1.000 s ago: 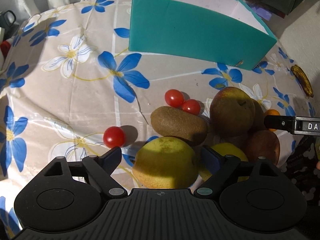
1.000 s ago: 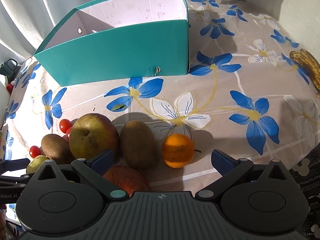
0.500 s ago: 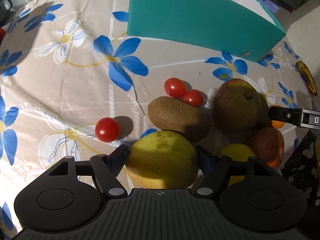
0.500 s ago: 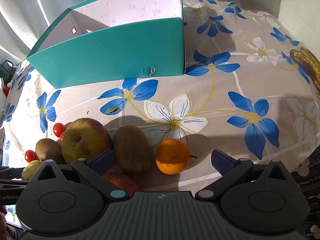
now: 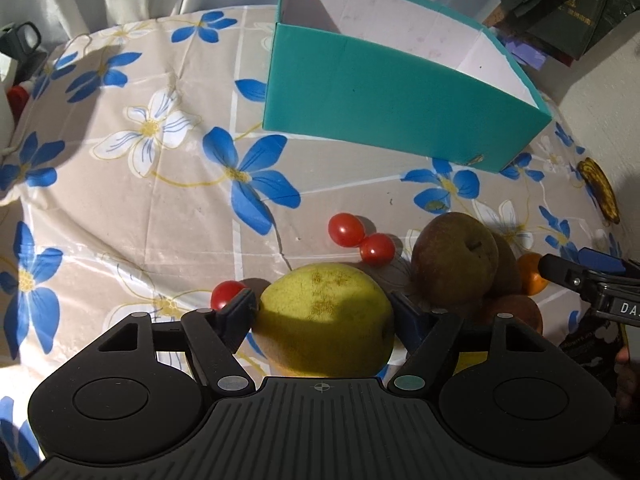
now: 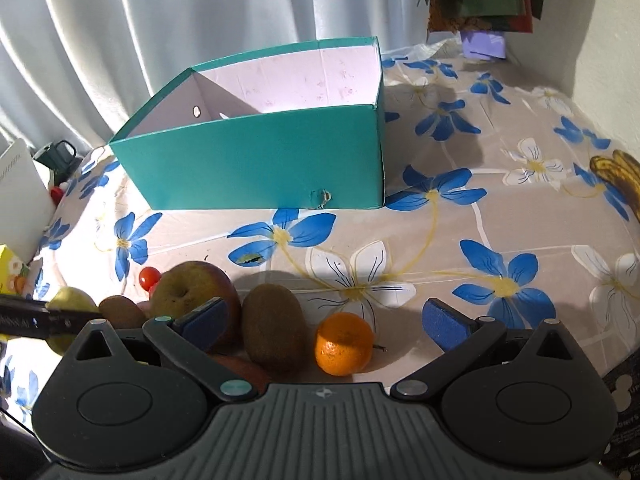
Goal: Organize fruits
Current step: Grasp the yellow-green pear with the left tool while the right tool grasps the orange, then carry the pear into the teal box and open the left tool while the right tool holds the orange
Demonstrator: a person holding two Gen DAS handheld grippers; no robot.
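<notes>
Between left hand-held gripper pads, newly, apparently raised pear

Pale pleated curtain behind a sunlit, blue-flowered tablecloth; cream wall at right

Floral tablecloth, white curtain, green bags.
</notes>
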